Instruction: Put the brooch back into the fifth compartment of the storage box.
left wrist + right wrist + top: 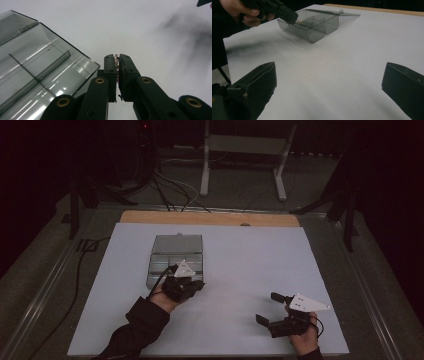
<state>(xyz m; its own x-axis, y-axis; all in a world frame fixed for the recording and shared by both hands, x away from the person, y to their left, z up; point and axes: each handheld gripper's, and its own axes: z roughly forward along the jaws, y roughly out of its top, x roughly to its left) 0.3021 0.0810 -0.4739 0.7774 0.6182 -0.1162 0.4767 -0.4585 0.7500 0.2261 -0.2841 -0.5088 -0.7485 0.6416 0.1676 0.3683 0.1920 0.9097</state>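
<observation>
Left of centre in the high view, your left gripper (192, 282) sits at the near edge of the clear compartment box (176, 251), jaws clamped on a tiny gold-coloured object (116, 60). At lower right, your right gripper (270, 309) rests with jaws wide apart, holding nothing, on the white sheet (250, 255).

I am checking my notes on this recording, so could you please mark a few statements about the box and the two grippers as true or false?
1. The left gripper is shut on a small pale object. True.
2. The right gripper is shut. False: its jaws stand wide apart with nothing between them.
3. The clear divided box has its lid open. True.
4. The box stands by the right gripper. False: it is next to the left gripper.
5. The box rests on the white table surface. True.
</observation>
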